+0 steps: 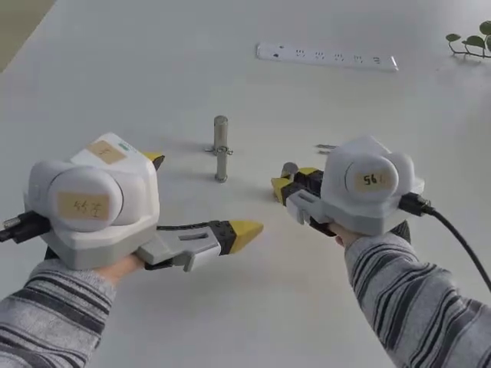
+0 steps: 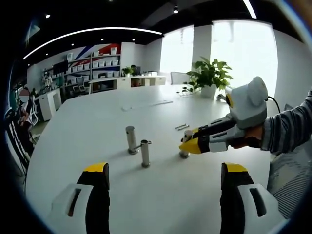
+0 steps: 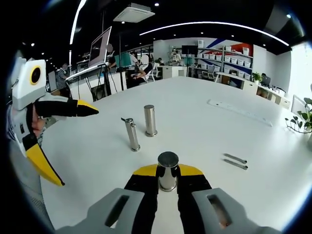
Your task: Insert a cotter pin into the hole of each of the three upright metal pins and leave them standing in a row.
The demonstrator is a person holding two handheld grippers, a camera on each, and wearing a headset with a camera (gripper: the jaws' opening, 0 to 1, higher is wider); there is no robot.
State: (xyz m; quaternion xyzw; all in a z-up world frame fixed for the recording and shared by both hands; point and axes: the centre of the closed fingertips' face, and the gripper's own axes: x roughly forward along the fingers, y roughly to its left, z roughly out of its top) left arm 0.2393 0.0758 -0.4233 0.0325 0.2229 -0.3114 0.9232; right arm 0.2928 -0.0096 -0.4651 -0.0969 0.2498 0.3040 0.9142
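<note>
Two metal pins stand upright mid-table: a bare one (image 1: 221, 129) and, just in front of it, one (image 1: 221, 165) with a cotter pin (image 1: 218, 150) through its top. My right gripper (image 1: 282, 184) is shut on the third metal pin (image 3: 168, 170), which stands upright on the table between the yellow fingertips (image 3: 146, 170). Two loose cotter pins (image 3: 235, 161) lie to its right. My left gripper (image 1: 201, 195) is open with nothing between its jaws, left of the standing pins (image 2: 145, 153). The right gripper (image 2: 190, 145) reaches into the left gripper view from the right.
A white power strip (image 1: 326, 56) lies at the far side of the white table (image 1: 253, 307). A potted plant (image 1: 472, 42) stands at the far right edge. Shelves and desks of the room stand behind the table (image 2: 97, 122).
</note>
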